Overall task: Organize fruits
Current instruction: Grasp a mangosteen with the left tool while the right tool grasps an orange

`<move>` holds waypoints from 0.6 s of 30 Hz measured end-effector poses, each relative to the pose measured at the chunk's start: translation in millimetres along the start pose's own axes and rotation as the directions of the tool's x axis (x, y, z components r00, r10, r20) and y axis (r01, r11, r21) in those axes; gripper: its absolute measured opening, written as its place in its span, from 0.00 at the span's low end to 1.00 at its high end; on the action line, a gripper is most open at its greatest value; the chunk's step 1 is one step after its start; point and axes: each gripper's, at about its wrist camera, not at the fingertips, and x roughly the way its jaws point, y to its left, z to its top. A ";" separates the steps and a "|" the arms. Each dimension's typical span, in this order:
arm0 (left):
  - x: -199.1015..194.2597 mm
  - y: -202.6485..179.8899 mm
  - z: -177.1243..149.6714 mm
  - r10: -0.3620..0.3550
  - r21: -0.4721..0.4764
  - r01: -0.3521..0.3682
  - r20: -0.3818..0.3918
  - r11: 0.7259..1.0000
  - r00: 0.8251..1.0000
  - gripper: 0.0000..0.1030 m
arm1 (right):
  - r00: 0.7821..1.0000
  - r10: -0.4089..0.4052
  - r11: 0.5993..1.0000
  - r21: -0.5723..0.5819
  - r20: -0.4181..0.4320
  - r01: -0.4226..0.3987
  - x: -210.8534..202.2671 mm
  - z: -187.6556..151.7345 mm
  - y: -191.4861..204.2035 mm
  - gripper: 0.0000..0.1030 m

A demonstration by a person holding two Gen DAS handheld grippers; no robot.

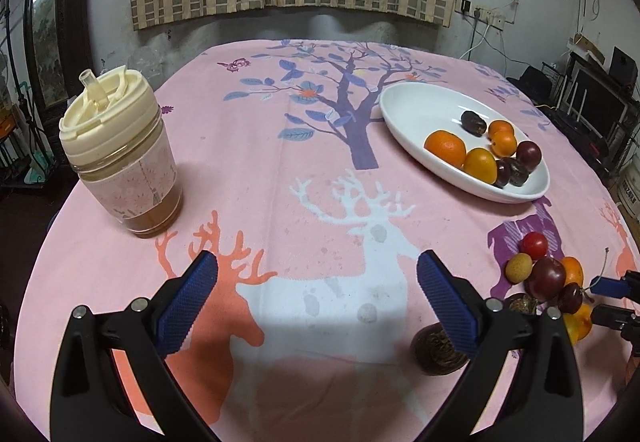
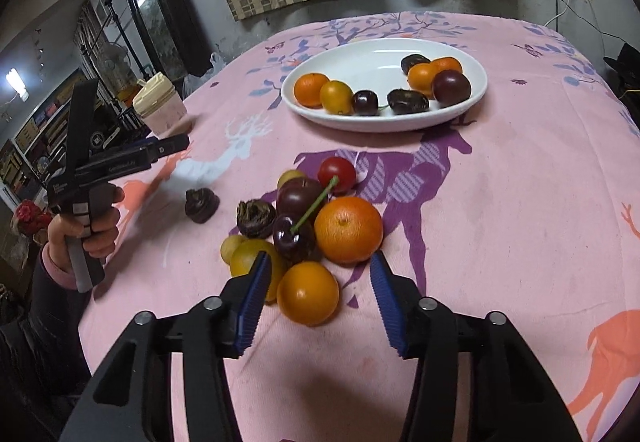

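Note:
A white oval plate point(image 2: 372, 61) holds several oranges, plums and dark fruits; it also shows in the left wrist view point(image 1: 408, 109). A loose pile of fruit lies on the pink cloth in front of my right gripper point(image 2: 318, 274): a large orange point(image 2: 348, 228), a small orange point(image 2: 308, 292) between the open jaws, a stemmed cherry point(image 2: 290, 238), a plum point(image 2: 298, 195), a red tomato point(image 2: 336, 173) and yellow fruits. My right gripper is open and empty. My left gripper point(image 1: 318, 274) is open and empty over bare cloth, left of the pile point(image 1: 544, 274). A dark wrinkled fruit point(image 1: 436, 352) lies by its right finger.
A cream-lidded tumbler point(image 1: 120, 157) with brown drink stands at the table's left. The left gripper and the hand holding it point(image 2: 104, 177) show at the left of the right wrist view. Another dark fruit point(image 2: 200, 203) lies apart from the pile. Walls, curtain and shelves surround the table.

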 end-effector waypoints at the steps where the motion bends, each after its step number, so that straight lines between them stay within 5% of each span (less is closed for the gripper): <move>1: -0.2 1.0 -0.3 -0.004 -0.006 0.004 -0.001 1.000 1.000 0.95 | 1.000 0.005 1.000 -0.002 -0.001 -0.005 -0.6 -0.9 0.1 0.49; 18: 2.0 1.4 -5.8 -0.022 -0.016 0.022 -0.021 1.000 1.000 0.95 | 0.998 0.017 1.000 -0.007 -0.064 -0.017 13.9 -16.0 3.1 0.45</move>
